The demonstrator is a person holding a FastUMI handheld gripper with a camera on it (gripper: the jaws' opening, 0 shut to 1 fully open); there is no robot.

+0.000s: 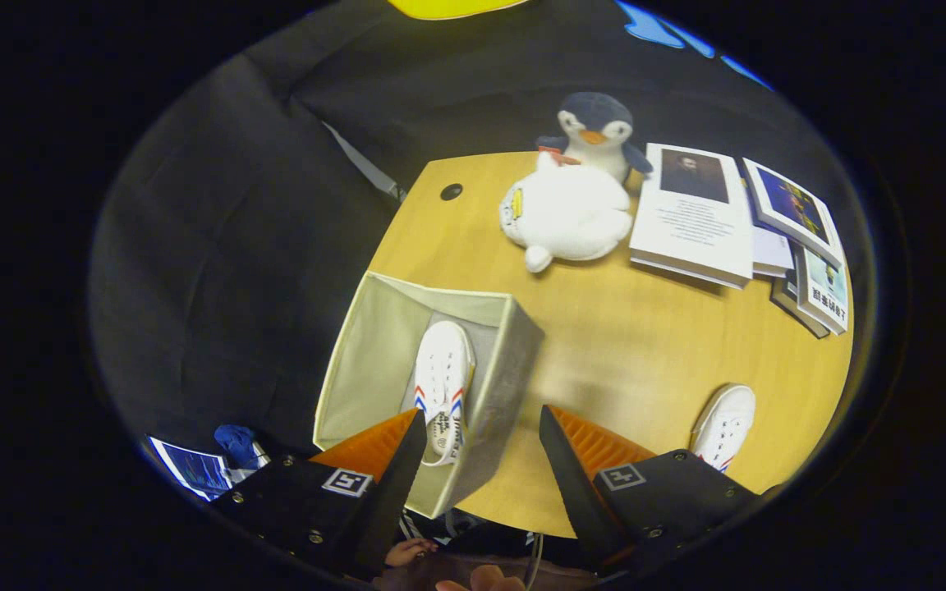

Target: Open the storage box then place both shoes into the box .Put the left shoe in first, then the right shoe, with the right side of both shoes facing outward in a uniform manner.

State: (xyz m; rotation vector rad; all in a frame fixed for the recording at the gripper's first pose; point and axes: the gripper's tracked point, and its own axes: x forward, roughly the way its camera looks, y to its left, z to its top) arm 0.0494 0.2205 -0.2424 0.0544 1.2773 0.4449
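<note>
A beige fabric storage box (358, 361) stands open on the wooden table's near left corner. One white shoe (443, 377) with red and blue stripes lies inside it, toe pointing away, heel near the left finger. My gripper (481, 427) hovers high above the table, open, with nothing between its fingers; the box's right wall lies below the gap. The second white shoe (726, 423) rests on the table beyond the right finger (571, 460), partly hidden by the gripper body.
A penguin plush (576, 193) sits at the far side of the table (645, 345). Several books (699, 213) lie to its right. A cable hole (451, 191) marks the far left corner. A person's hand (481, 579) shows below the gripper.
</note>
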